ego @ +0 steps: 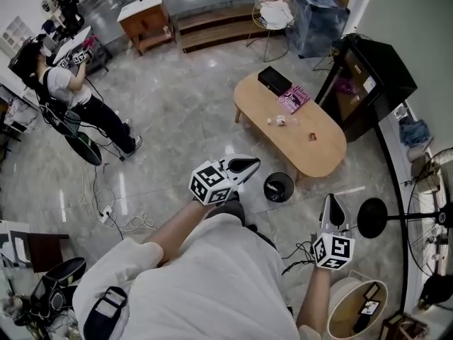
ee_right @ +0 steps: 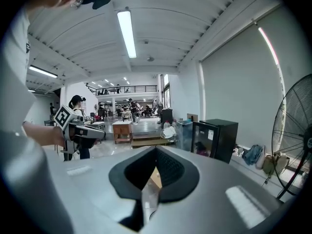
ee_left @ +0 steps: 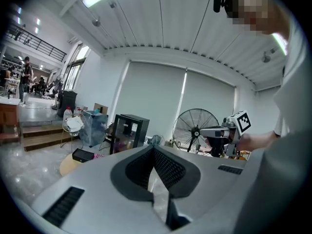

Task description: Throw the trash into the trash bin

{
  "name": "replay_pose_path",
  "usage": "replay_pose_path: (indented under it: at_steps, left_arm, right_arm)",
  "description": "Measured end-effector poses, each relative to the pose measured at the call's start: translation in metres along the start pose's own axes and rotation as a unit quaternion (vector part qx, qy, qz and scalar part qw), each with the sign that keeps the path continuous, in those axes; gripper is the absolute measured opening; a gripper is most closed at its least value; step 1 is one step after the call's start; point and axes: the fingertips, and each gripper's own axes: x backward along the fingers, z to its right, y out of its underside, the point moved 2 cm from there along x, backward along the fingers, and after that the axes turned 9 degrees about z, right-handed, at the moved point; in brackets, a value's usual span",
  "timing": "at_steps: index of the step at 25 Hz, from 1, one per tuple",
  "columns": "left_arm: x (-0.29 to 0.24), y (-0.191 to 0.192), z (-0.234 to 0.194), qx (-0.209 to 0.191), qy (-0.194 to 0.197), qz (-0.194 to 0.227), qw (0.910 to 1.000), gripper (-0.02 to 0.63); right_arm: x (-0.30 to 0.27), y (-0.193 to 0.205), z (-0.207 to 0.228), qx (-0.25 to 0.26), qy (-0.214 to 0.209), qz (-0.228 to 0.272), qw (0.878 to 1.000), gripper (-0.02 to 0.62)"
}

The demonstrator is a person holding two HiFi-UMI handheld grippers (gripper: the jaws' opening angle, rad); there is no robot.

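Both grippers are held out in front of us, above the floor. Left gripper (ego: 248, 164): fingers (ee_left: 168, 168) clenched, pads meeting at the tips, nothing between them. Right gripper (ego: 333, 201): fingers (ee_right: 169, 168) likewise clenched and empty. We hold no trash.

The trash lies on the oval wooden surface (ego: 322, 158) ahead. A white crumpled scrap (ego: 280, 120) sits near the middle, with a smaller white bit (ego: 269, 121) just beside it. A reddish scrap (ego: 312, 137) lies apart from them, toward the near end. A black box (ego: 274, 80) and a pink packet (ego: 294, 98) sit at the far end of the same surface.

Trash bin (ego: 266, 188): round, black, on the floor just beside the near edge of the surface. In the head view it lies between the two grippers, nearer the left one.

A black cabinet (ego: 368, 76) stands beyond the surface on the right. Another person (ego: 71, 91) stands well apart at the left.
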Motion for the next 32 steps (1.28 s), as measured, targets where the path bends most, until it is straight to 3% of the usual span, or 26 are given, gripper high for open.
replay_pose_path:
  at_steps: [5, 11, 23, 32]
  left_arm:
    - [-0.013, 0.004, -0.006, 0.001, 0.005, -0.007, 1.0, 0.006]
    - [-0.057, 0.009, -0.043, 0.005, 0.02, -0.02, 0.9996, 0.006]
    - [-0.157, -0.009, -0.141, 0.006, 0.072, -0.046, 0.9963, 0.006]
    - [-0.223, 0.007, -0.212, 0.0, 0.117, -0.088, 0.9891, 0.006]
  right_arm:
    - [-0.008, 0.004, 0.008, -0.005, 0.002, -0.002, 1.0, 0.011]
    - [-0.05, 0.019, 0.032, -0.007, 0.016, -0.013, 1.0, 0.011]
    - [-0.17, 0.021, 0.074, -0.002, 0.062, -0.045, 0.997, 0.011]
    - [-0.257, 0.051, 0.1, -0.008, 0.089, -0.084, 0.992, 0.011]
